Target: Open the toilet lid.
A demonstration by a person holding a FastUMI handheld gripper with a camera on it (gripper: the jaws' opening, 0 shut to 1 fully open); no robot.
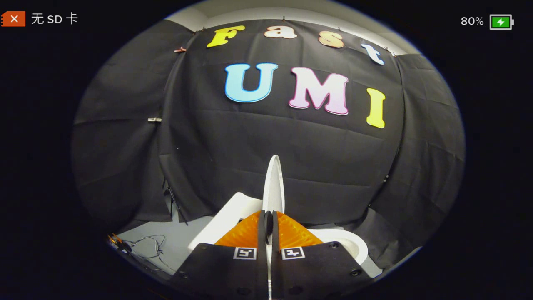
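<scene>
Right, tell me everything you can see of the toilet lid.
The toilet lid is white, smooth and glossy, plastic by its look. It is seen edge-on as a thin, tapering blade with a rounded top, standing upright against the black cloth wall. Its lower edge runs down between the tongs, whose fingers are closed on it from both sides. The white bowl rim lies beside and below it, with the tank on the other side. Its hinge is hidden.
</scene>
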